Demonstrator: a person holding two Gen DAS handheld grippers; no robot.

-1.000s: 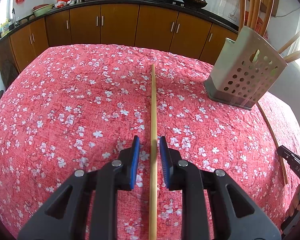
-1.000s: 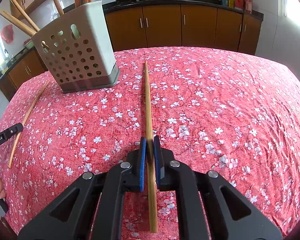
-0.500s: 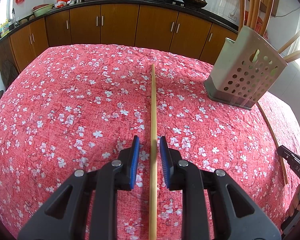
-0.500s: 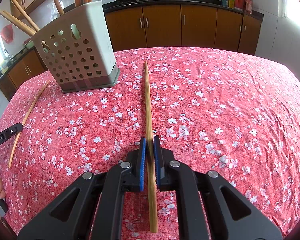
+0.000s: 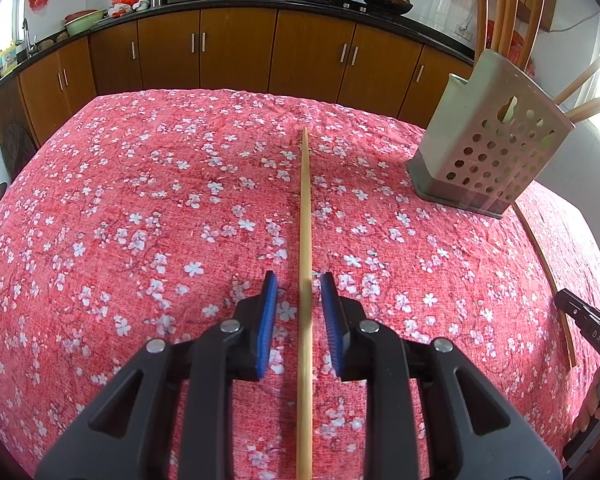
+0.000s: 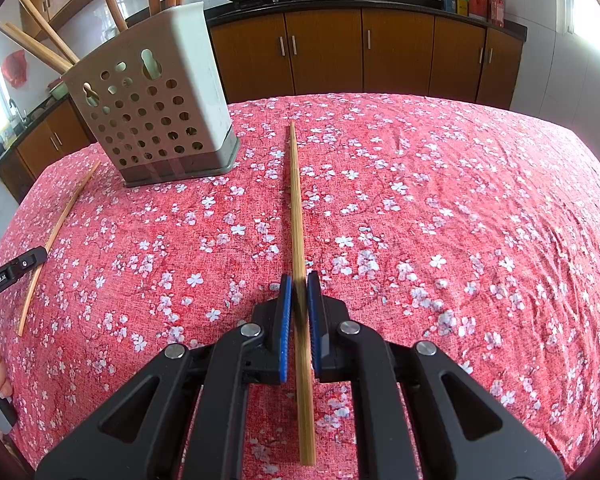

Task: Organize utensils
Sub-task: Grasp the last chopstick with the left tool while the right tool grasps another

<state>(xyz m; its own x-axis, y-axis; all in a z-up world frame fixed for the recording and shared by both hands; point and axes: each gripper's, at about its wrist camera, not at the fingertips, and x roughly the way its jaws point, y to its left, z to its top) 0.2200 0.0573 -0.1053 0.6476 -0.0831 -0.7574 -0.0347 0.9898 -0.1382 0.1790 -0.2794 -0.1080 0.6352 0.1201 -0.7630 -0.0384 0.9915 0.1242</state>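
Note:
A long bamboo chopstick [image 5: 306,216] lies on the red flowered tablecloth and runs between the pads of my left gripper [image 5: 299,280], which is open around it with a gap on both sides. My right gripper [image 6: 299,282] is shut on another chopstick [image 6: 296,200] that points away from me. A grey perforated utensil holder [image 5: 488,152] with several chopsticks standing in it sits at the right in the left wrist view and at the left in the right wrist view [image 6: 156,108].
A third chopstick [image 6: 58,228] lies loose on the cloth beside the holder; it also shows in the left wrist view [image 5: 548,280]. Brown kitchen cabinets [image 5: 236,52] with woks on the counter stand behind the table. Each view shows the other gripper at its edge.

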